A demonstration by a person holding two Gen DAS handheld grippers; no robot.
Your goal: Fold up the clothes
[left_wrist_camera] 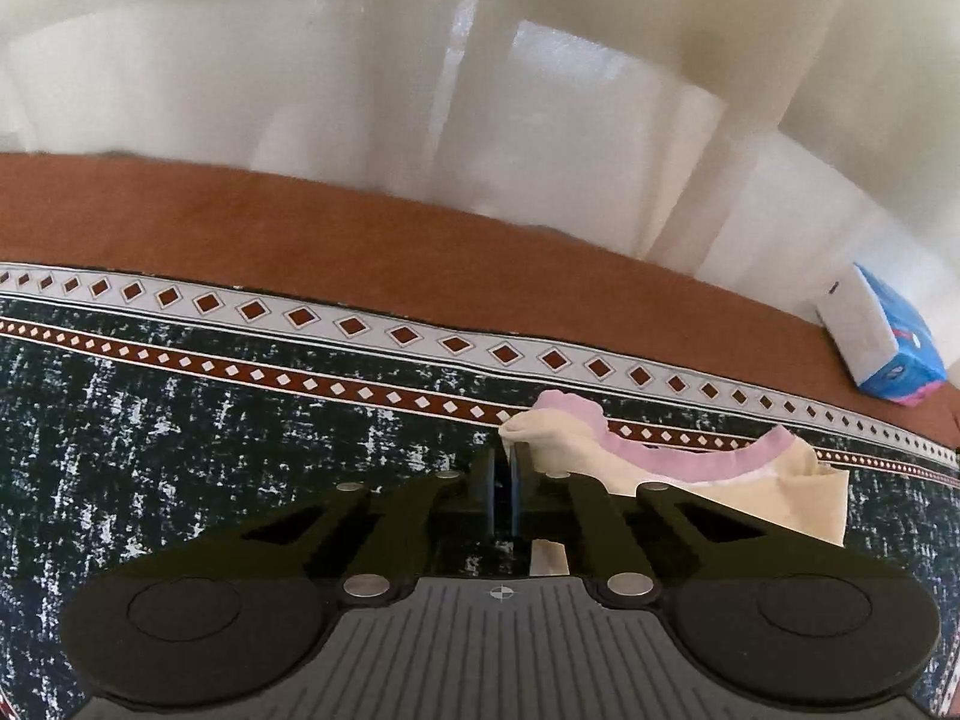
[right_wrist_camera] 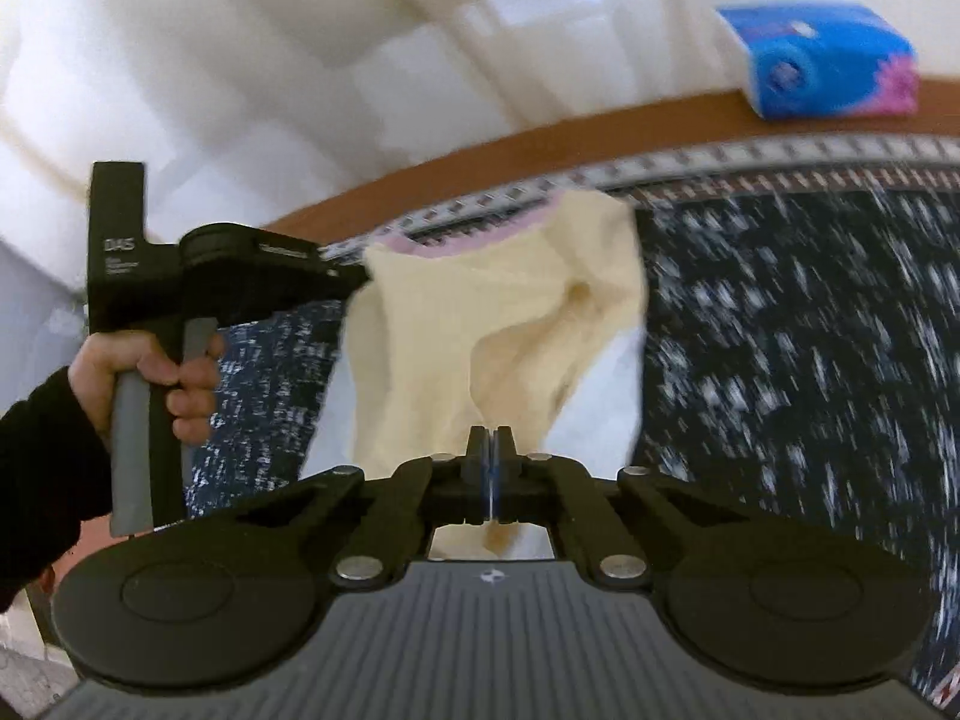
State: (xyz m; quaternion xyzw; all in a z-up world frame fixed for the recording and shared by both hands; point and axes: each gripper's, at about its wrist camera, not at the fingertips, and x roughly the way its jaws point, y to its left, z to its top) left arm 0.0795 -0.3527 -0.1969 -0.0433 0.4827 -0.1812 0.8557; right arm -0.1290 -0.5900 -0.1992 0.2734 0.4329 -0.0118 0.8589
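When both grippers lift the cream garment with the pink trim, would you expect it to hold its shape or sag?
It will probably sag: the cream garment already hangs in soft folds between the left gripper and the right gripper. It looks thin, so likely light. The pinched edges seem small, so it might slip free.

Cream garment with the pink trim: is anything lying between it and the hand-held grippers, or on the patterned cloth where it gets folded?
Nothing visible. The left hand-held gripper and the right hand-held gripper are each shut on the cream garment. The patterned cloth around it is bare; the blue tissue pack sits off at the far edge.
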